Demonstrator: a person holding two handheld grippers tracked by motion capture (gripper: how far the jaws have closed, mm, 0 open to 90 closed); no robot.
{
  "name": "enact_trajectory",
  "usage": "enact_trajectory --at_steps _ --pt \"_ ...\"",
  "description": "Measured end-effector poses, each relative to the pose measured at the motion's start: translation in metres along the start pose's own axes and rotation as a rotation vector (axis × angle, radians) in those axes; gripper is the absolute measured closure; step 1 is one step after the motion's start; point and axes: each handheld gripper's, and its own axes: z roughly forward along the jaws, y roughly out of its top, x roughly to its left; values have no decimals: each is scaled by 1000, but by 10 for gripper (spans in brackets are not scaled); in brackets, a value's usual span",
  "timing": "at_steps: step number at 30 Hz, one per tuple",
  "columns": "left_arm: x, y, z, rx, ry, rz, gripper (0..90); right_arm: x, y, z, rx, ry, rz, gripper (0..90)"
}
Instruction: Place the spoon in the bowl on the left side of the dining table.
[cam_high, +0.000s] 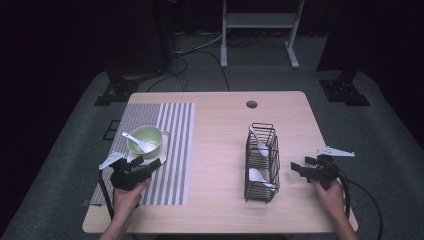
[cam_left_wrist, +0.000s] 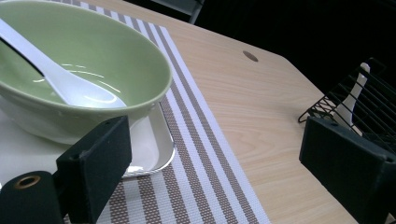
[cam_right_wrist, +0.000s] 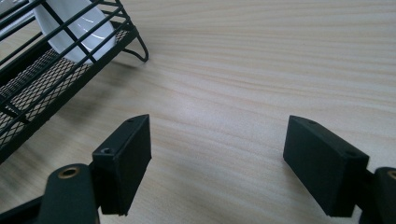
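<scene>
On the wooden table (cam_high: 220, 150) a striped placemat (cam_high: 175, 150) lies at the left side; on it rests a shallow white tray (cam_left_wrist: 154, 149), and on the tray sits a green bowl (cam_high: 145, 140); inside the bowl lies a white spoon (cam_high: 140, 142), its scoop down in the hollow and its handle slanting up over the rim toward the left of the high view; the left gripper view shows the same spoon's scoop resting on the glossy inner wall of the bowl. To the right of the mat, on bare wood, stands a black wire rack (cam_high: 261, 162), long and narrow; it holds two more white spoons, a far spoon (cam_high: 260, 142) leaning at its back end and a near spoon (cam_high: 260, 176) lying toward its front end. The left gripper (cam_high: 145, 167) hovers just beside the near edge of the bowl and tray, its jaws spread wide with nothing between them; the bowl lies left of the gap in its own view. The right gripper (cam_high: 299, 169) sits near the rack's right side, apart from it, jaws likewise wide and empty over bare wood; the rack's corner and the near spoon show at the upper left of its view.
</scene>
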Motion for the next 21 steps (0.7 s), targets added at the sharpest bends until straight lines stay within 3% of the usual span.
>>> enact_trajectory --at_steps 21 --pt "-30 -6 24 49 -60 53 83 -1 0 -1 -9 13 2 221"
